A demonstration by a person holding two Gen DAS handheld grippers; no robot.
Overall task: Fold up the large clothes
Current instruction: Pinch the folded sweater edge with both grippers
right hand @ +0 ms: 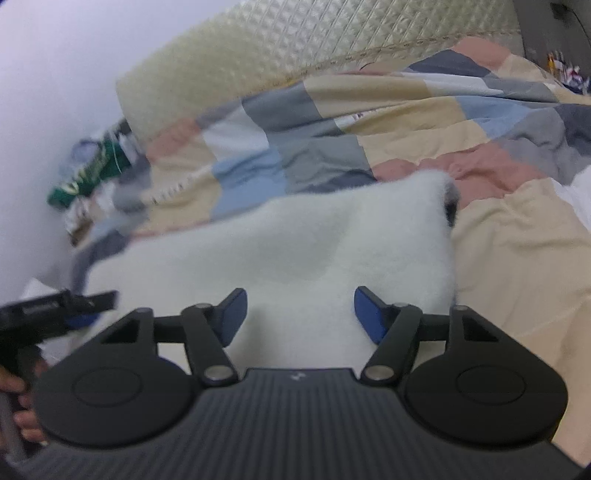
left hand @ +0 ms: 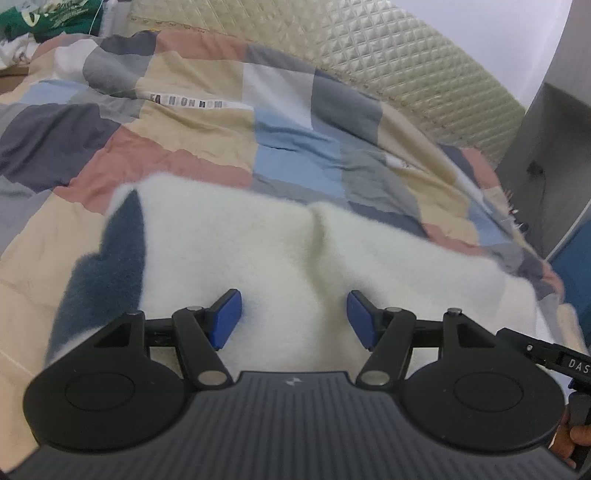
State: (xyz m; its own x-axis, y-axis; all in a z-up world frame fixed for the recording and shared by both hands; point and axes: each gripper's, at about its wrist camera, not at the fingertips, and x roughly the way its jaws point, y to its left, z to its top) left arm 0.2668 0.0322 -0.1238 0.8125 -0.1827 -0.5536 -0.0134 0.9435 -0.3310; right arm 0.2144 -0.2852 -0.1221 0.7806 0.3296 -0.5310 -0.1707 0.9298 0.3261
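A large white fleecy garment (left hand: 258, 243) with a dark blue part (left hand: 110, 251) on its left lies on a patchwork bedcover (left hand: 192, 147). My left gripper (left hand: 293, 317) is open just above the white fleece, with nothing between its blue pads (left hand: 225, 317). In the right wrist view the same white garment (right hand: 295, 251) fills the middle, a dark patch at its far right corner. My right gripper (right hand: 299, 314) is open over it and empty. The other gripper (right hand: 55, 306) shows at the left edge.
A quilted cream headboard (left hand: 406, 62) runs along the far side of the bed. A green printed item (left hand: 55, 18) and other clutter lie at the far left corner. A grey cabinet (left hand: 546, 147) stands at the right. The right gripper's body (left hand: 554, 358) shows at the right edge.
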